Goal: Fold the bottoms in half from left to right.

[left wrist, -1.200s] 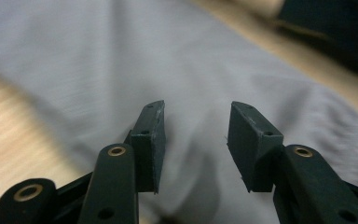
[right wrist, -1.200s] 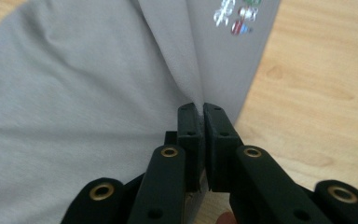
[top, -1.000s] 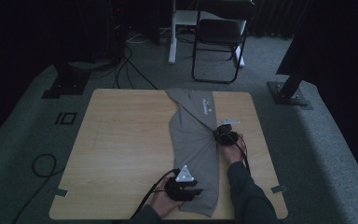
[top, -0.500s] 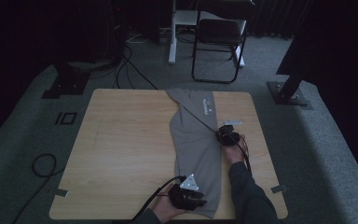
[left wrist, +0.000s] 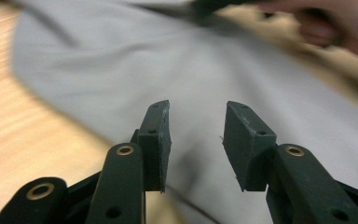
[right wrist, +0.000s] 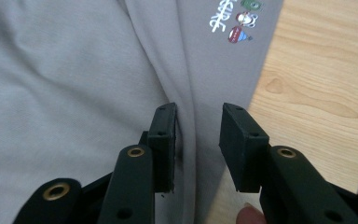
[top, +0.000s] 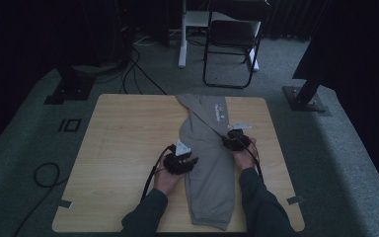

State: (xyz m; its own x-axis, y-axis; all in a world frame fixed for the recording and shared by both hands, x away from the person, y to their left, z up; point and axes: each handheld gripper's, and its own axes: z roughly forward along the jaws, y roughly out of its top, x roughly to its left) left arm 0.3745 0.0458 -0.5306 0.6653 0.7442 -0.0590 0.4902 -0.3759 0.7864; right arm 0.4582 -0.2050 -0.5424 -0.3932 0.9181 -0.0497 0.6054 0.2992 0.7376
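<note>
A grey garment (top: pixel 208 158) is laid lengthwise on the wooden table (top: pixel 123 143), right of centre. The left gripper (left wrist: pixel 196 140) is held at its 9 o'clock edge, jaws parted and empty. The right gripper (right wrist: pixel 196 140) is placed at the 3 o'clock edge, also parted, with a fold between the jaws but not pinched. If only one layer is caught, the fold could be pulled crooked.

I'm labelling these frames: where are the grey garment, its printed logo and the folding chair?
grey garment (top: pixel 212 168), high view, middle of the cloth.
printed logo (right wrist: pixel 235 18), right gripper view, on the coloured print.
folding chair (top: pixel 232 32), high view, on its seat.
</note>
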